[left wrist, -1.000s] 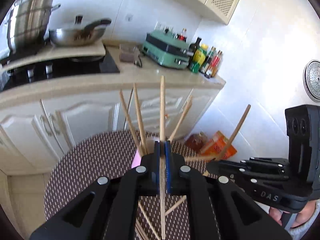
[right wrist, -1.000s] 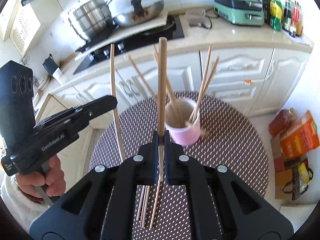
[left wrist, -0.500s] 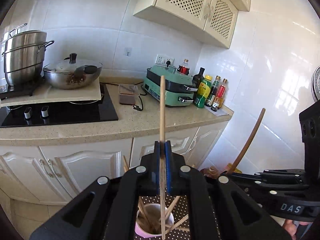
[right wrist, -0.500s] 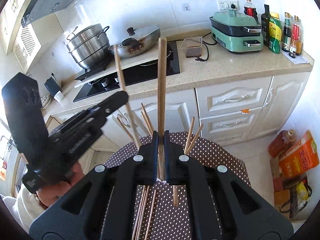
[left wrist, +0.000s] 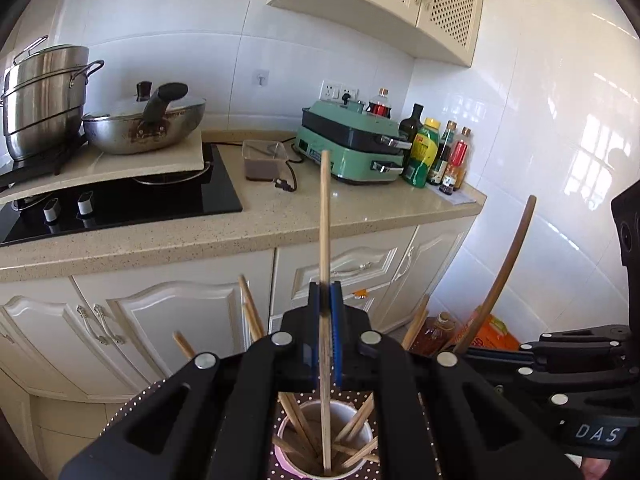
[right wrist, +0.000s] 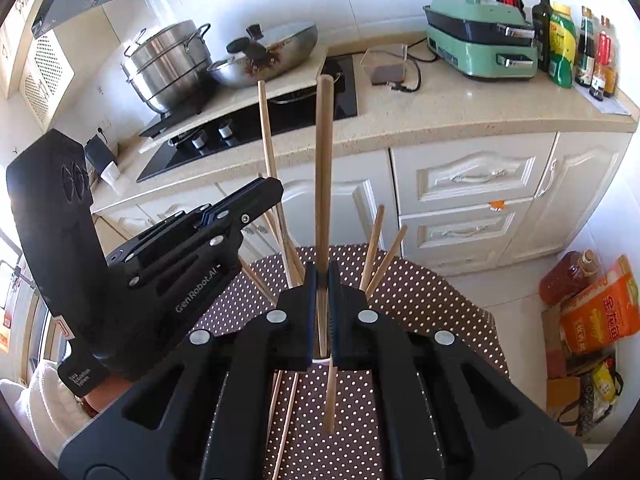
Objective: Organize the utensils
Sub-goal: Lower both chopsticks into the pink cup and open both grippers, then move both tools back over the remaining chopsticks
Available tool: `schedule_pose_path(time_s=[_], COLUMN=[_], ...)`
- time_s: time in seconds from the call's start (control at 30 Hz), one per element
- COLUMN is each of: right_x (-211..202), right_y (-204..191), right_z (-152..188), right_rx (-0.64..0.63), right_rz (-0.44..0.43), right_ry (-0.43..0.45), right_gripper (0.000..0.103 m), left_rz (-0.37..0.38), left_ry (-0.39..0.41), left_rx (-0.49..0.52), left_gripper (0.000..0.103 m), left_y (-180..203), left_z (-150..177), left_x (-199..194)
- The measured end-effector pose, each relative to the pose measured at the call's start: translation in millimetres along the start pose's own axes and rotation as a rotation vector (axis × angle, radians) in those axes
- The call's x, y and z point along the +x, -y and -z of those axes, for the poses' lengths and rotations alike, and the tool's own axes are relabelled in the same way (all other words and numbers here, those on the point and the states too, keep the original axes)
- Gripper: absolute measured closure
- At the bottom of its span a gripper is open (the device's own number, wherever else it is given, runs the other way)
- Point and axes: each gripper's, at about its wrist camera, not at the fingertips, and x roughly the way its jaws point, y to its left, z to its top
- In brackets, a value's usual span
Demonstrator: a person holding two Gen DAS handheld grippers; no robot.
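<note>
My left gripper [left wrist: 326,294] is shut on a thin pale chopstick [left wrist: 325,216] held upright. Its lower end reaches down into a pink cup [left wrist: 285,454] that holds several other chopsticks. The right wrist view shows this same left gripper [right wrist: 275,189] beside my right one. My right gripper [right wrist: 322,276] is shut on a thicker, darker chopstick [right wrist: 323,152], also upright, with its lower end hanging just above the table. The cup is almost hidden behind the right gripper's jaws. In the left wrist view, the right gripper [left wrist: 476,354] shows at the right edge with that dark chopstick [left wrist: 510,264].
A round table with a brown dotted cloth [right wrist: 440,304] carries a few loose chopsticks [right wrist: 285,420] near me. Behind it runs a counter [left wrist: 280,220] with a hob, steel pot [left wrist: 40,96], wok, green grill [left wrist: 352,148] and bottles. Bags [right wrist: 596,312] stand on the floor at the right.
Both grippers have moved toward the cup while keeping hold of their chopsticks. The left view has swung up from the table to the counter, and its chopstick's end now sits in the cup.
</note>
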Motion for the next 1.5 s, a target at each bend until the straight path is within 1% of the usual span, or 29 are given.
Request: schedule_pose_path(time_s=[0.27, 0.43, 0.57, 0.67, 0.7, 0.73, 0.77, 0.8, 0.87, 0.93, 1.0, 1.07, 1.13, 1.3, 1.5], right_x=[16.0, 26.9, 35.3, 37.2, 36.2, 35.9, 34.8, 33.7, 30.6, 27.1, 21.3, 14.6, 9.2, -4.5, -18.9], right_y=[-3.7, -8.4, -10.8, -13.1, -13.4, -13.6, -13.7, -13.8, -14.3, -15.1, -15.9, -16.2, -17.6, -22.9, -41.5], right_z=[10.4, 18.9, 26.9, 32.1, 33.2, 34.0, 34.8, 35.1, 36.3, 37.4, 39.3, 42.1, 45.3, 52.4, 65.7], right_rx=[-0.015, -0.047, -0.05, -0.051, -0.045, -0.04, -0.028, -0.02, -0.004, 0.006, 0.016, 0.032, 0.046, 0.066, 0.04], right_rz=[0.004, 0.029, 0.036, 0.05, 0.056, 0.058, 0.056, 0.054, 0.062, 0.074, 0.096, 0.094, 0.096, 0.115, 0.127], right_ry=[-0.049, -0.085, -0.116, -0.127, -0.124, -0.126, -0.128, -0.128, -0.124, -0.115, -0.097, -0.079, -0.07, -0.044, -0.023], right_gripper=[0.097, 0.097, 0.097, 0.096, 0.096, 0.096, 0.095, 0.095, 0.095, 0.089, 0.066, 0.055, 0.055, 0.055, 0.055], left_rz=[-0.008, -0.009, -0.011, -0.012, -0.01, -0.009, -0.013, -0.015, -0.013, -0.015, -0.023, -0.021, -0.022, -0.035, -0.033], left_ry=[-0.074, -0.113, -0.157, -0.174, -0.18, -0.185, -0.187, -0.187, -0.19, -0.194, -0.189, -0.193, -0.194, -0.196, -0.215], left_rx=[0.008, 0.013, 0.023, 0.012, 0.004, -0.006, -0.012, -0.015, -0.018, -0.015, -0.019, -0.041, -0.059, -0.06, -0.068], left_gripper=[0.098, 0.098, 0.097, 0.097, 0.095, 0.085, 0.08, 0.077, 0.076, 0.075, 0.075, 0.074, 0.074, 0.074, 0.074], left_y=[-1.8, -2.5, -3.0, -3.7, -4.5, -5.6, -6.6, -7.4, -8.1, -8.3, -9.9, -15.1, -19.7, -25.9, -34.5], left_z=[26.1, 42.1, 51.7, 54.8, 55.4, 56.1, 56.9, 56.7, 57.3, 58.3, 59.4, 61.0, 62.9, 69.2, 82.6], left_x=[-0.3, -5.0, -7.1, -11.6, -13.5, -15.6, -18.4, -20.4, -26.1, -31.5, -38.6, -45.8, -53.6, -72.2, -92.0])
